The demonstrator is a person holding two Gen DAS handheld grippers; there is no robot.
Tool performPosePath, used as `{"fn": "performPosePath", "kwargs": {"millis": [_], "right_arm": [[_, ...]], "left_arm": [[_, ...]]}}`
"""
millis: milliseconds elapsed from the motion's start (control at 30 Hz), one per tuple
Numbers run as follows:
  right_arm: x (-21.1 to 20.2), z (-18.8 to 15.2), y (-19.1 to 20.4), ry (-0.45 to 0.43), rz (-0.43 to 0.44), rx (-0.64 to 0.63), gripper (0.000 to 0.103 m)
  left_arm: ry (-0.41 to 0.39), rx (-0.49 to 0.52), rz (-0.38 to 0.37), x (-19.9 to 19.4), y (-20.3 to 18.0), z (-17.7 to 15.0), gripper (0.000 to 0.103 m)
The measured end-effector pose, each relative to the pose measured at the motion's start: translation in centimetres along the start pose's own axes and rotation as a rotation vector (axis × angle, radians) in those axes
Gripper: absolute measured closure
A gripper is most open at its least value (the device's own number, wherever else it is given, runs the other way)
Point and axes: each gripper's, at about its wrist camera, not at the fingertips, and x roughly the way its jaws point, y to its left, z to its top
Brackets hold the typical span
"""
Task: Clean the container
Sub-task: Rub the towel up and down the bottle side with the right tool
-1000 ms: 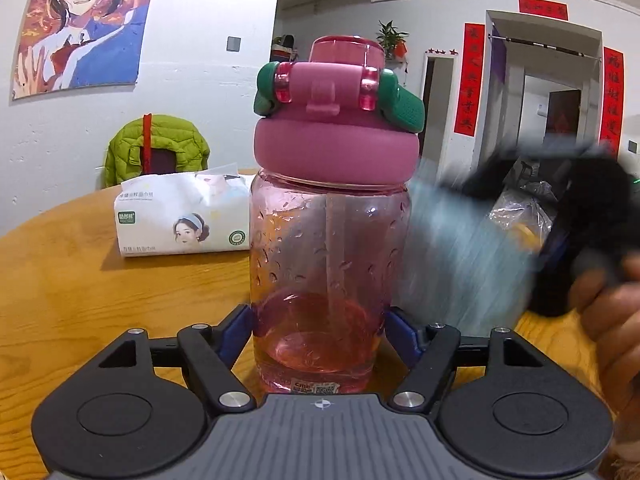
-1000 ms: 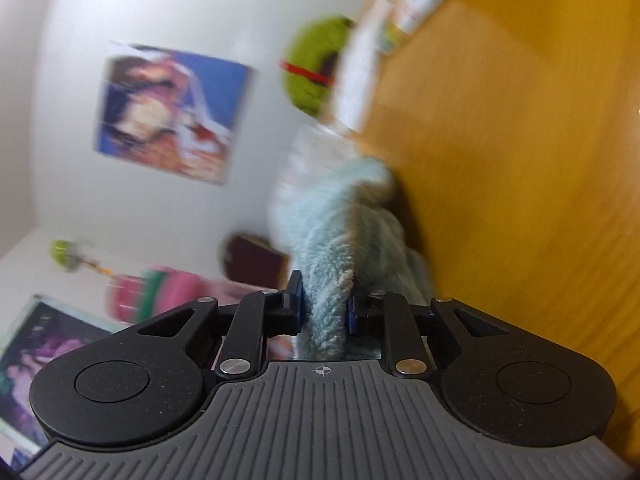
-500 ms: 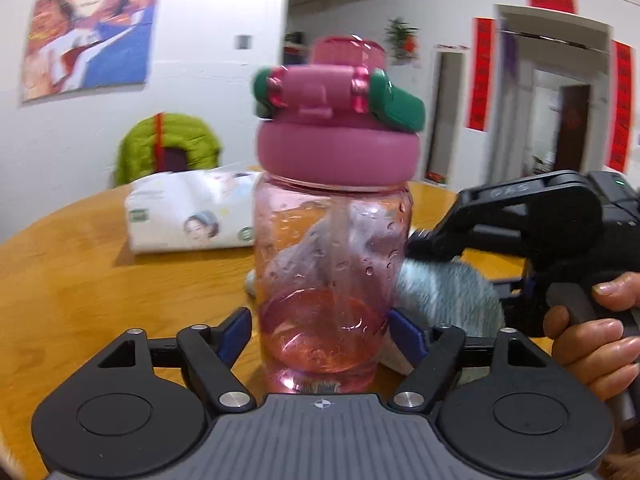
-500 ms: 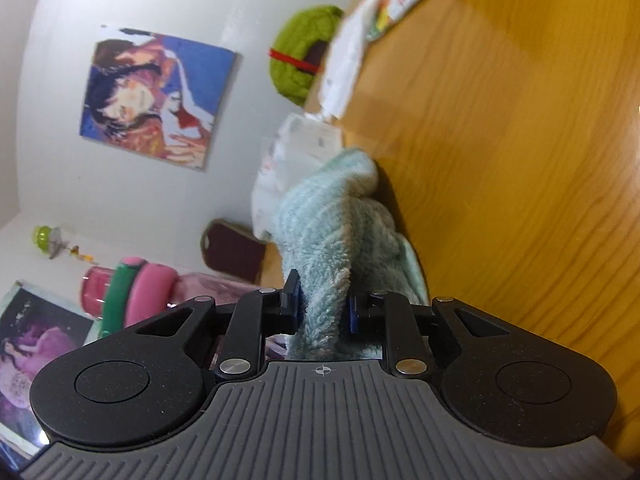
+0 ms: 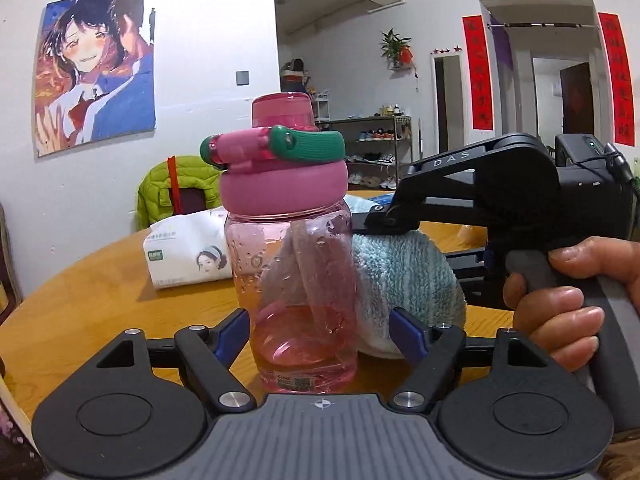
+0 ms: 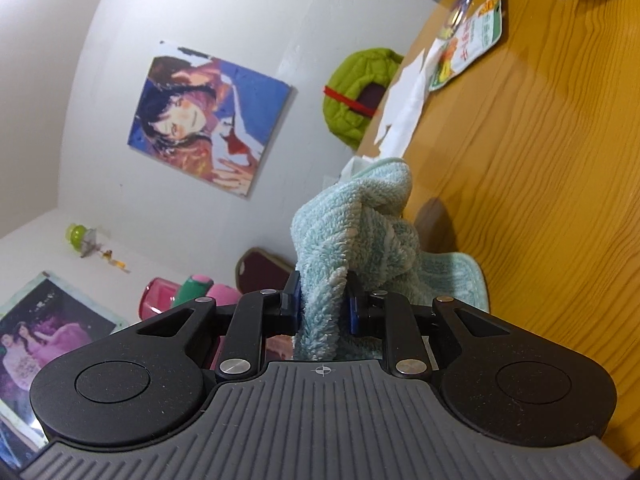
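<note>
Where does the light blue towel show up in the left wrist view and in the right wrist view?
Left wrist view: the towel sits right of centre, behind and beside the pink bottle, under the right gripper.
Right wrist view: the towel is at centre, pinched between the right gripper fingers.
Shared landmark: the anime poster on the white wall.

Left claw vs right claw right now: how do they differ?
Left claw is spread wide around the pink bottle, with a gap at each pad; right claw is pinched shut on the blue towel. Left sits level; right is rolled sideways. Both have blue pads.
</note>
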Motion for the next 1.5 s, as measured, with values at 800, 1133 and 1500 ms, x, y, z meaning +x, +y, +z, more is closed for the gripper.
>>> {"fn": "performPosePath", "kwargs": {"millis": [800, 1133, 1500], "right_arm": [[-2.6, 0.3, -0.4, -0.084, 0.277, 0.132, 0.081], [1.5, -0.8, -3.1, 0.141, -0.118, 0.187, 0.08], [1.0, -0.8, -2.2, 0.082, 0.046, 0.195, 0.078]], "left_arm": [[0.056, -0.036, -0.062, 2.6, 2.8, 0.4, 0.039], [0.054, -0.027, -0.061, 2.9, 2.6, 0.3, 0.038], [0.052, -0.036, -0.066, 3.0, 2.7, 0.3, 0.037]]}}
